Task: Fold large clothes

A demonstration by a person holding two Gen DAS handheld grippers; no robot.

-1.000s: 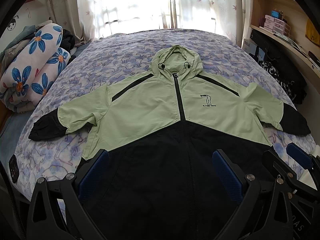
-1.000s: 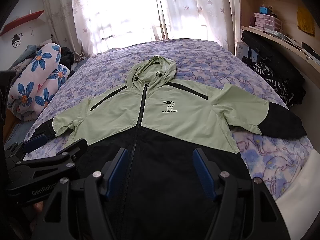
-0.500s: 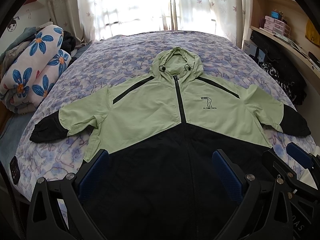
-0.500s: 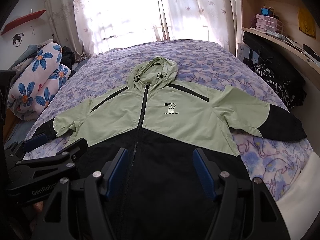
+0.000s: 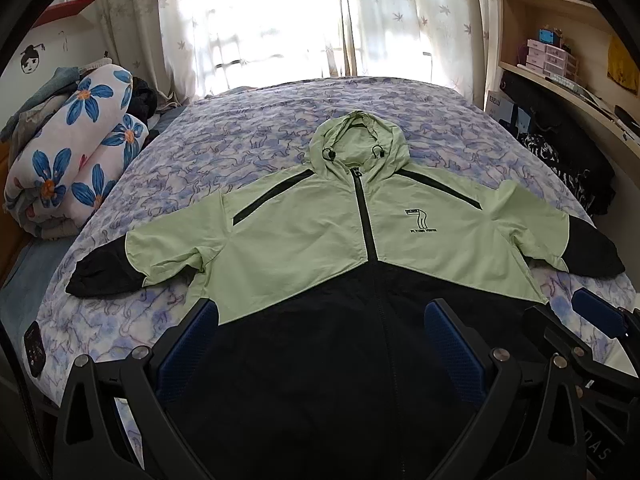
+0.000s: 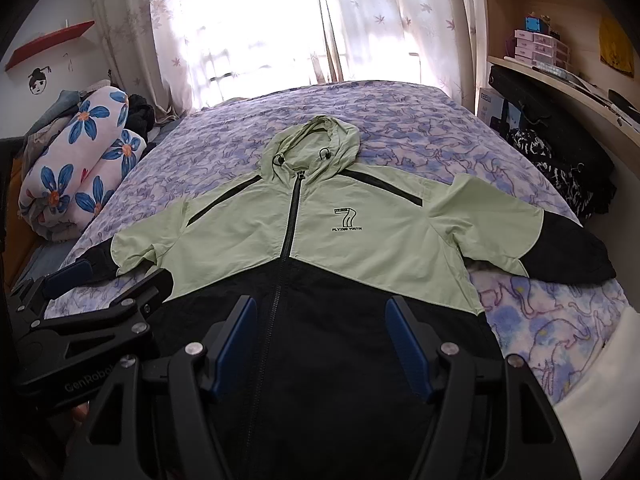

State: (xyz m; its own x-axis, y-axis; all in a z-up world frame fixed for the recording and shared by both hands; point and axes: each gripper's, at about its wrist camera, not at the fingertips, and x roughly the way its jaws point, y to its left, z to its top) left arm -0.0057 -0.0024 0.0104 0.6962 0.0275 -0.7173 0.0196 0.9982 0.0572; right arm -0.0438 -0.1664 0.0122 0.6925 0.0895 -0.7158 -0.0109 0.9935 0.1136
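A hooded jacket [image 5: 320, 232], pale green on top and black below, lies flat and zipped on the bed, front up, both sleeves spread out. The same jacket [image 6: 360, 240] fills the right wrist view. My left gripper [image 5: 320, 344] hovers open above the black hem, nothing between its blue pads. My right gripper [image 6: 320, 344] also stands open over the hem, near the zip. Each gripper shows in the other's view: the right gripper [image 5: 592, 320] at the jacket's right corner, the left gripper [image 6: 108, 280] by the left sleeve cuff.
The bed [image 5: 248, 152] has a purple patterned sheet. Rolled floral bedding [image 5: 76, 152] lies at the left edge. A dark small device [image 5: 34, 348] rests near the front left corner. Shelves and dark bags [image 5: 560, 148] line the right wall.
Both views have pulled back and tilted slightly, so the jacket sits a little lower and farther. Both grippers stay open; the jacket has not moved.
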